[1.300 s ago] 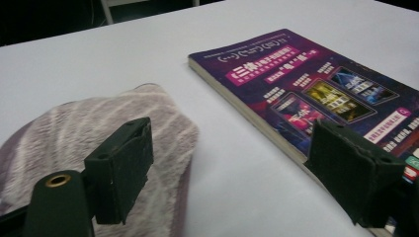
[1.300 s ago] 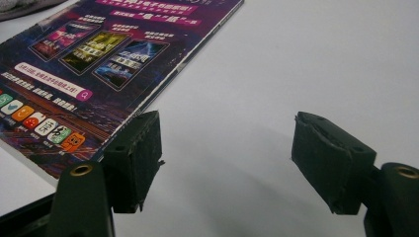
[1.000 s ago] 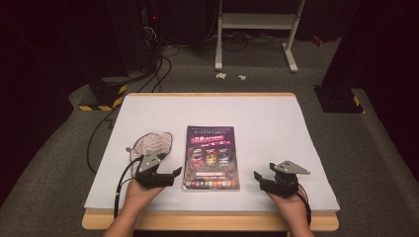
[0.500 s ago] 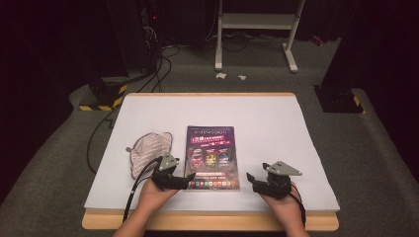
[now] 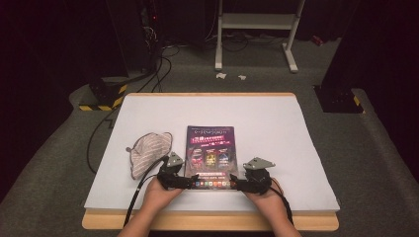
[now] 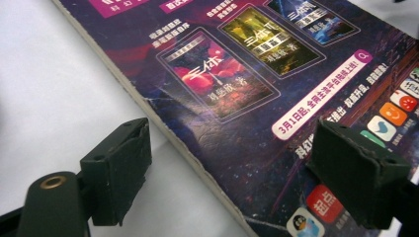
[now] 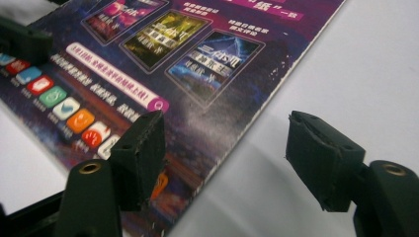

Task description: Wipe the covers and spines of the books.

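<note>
My left gripper (image 5: 191, 180) and right gripper (image 5: 233, 184) are black, each topped by a grey three-cornered plate, each trailing a black cable off the near table edge. My jaws carry blocky black pads (image 6: 118, 168) with worn, ragged edges, and brass-ringed holes sit at their bases

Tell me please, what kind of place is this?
Probably a lab or studio set up for recording. A table under a white sheet stands on grey carpet, with cables and a dark equipment rack behind it, plus a white metal stand.
</note>
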Demonstrator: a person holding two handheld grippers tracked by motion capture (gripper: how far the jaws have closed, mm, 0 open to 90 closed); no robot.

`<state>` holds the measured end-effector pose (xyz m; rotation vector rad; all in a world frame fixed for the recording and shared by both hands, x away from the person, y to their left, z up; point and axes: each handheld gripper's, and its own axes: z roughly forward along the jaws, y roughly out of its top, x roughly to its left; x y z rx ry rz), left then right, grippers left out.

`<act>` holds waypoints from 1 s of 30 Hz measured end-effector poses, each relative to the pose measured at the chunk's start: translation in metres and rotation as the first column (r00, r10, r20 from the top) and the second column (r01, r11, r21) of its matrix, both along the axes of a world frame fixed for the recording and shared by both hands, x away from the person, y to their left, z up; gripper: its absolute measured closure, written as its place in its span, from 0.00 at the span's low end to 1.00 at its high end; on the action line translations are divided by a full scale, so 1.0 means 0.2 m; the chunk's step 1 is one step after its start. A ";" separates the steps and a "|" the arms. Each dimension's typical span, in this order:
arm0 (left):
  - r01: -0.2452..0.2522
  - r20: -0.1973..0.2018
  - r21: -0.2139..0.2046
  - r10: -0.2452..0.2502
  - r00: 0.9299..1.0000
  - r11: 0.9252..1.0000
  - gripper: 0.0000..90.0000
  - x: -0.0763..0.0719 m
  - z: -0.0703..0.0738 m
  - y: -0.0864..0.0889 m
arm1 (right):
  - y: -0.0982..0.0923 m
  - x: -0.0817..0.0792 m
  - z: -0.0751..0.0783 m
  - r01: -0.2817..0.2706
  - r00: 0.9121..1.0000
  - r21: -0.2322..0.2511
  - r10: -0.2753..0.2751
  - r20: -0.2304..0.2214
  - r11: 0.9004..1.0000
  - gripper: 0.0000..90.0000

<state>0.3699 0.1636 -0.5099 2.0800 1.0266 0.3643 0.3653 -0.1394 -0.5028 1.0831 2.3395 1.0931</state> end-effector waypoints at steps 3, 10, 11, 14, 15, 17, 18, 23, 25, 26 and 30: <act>0.008 -0.005 -0.005 -0.008 1.000 1.000 0.19 0.00 0.00 0.00 | 0.03 0.05 0.01 0.014 0.999 0.012 -0.013 -0.037 1.000 0.35; 0.000 -0.014 -0.009 0.000 1.000 1.000 0.17 0.00 0.00 -0.02 | 0.13 0.08 -0.01 0.019 0.998 -0.016 -0.020 -0.064 1.000 0.28; 0.001 -0.013 -0.008 -0.001 1.000 1.000 0.17 -0.01 0.00 -0.02 | 0.13 0.08 -0.02 0.022 0.997 -0.010 -0.023 -0.067 1.000 0.27; -0.003 -0.012 -0.006 0.003 1.000 1.000 0.17 -0.01 0.00 -0.03 | 0.12 0.08 -0.03 0.039 0.996 0.024 -0.037 -0.077 0.999 0.27; -0.006 -0.012 -0.004 0.006 1.000 1.000 0.17 -0.01 0.00 -0.03 | 0.12 0.08 -0.03 0.036 0.996 0.022 -0.034 -0.083 0.999 0.26; -0.008 -0.011 -0.002 0.008 1.000 1.000 0.17 -0.01 0.00 -0.03 | 0.12 0.08 -0.03 0.035 0.996 0.024 -0.033 -0.086 0.999 0.24; -0.007 -0.012 -0.002 0.007 1.000 1.000 0.17 -0.01 0.00 -0.03 | 0.12 0.08 -0.03 0.037 0.995 0.024 -0.035 -0.089 0.999 0.22; -0.001 -0.010 0.001 0.001 1.000 1.000 0.17 -0.01 0.00 -0.04 | 0.16 0.08 -0.03 0.057 0.994 0.010 -0.056 -0.098 0.998 0.21; 0.000 -0.008 0.006 0.000 1.000 1.000 0.17 -0.01 0.00 -0.04 | 0.16 0.08 -0.03 0.075 0.992 0.014 -0.073 -0.099 0.997 0.23; 0.003 -0.008 0.006 -0.003 1.000 1.000 0.17 -0.01 0.00 -0.04 | 0.16 0.08 -0.03 0.081 0.992 0.017 -0.079 -0.100 0.997 0.24; 0.009 -0.005 0.006 -0.009 1.000 1.000 0.18 -0.01 0.00 -0.05 | 0.14 0.08 -0.02 0.091 0.989 0.053 -0.084 -0.126 0.994 0.25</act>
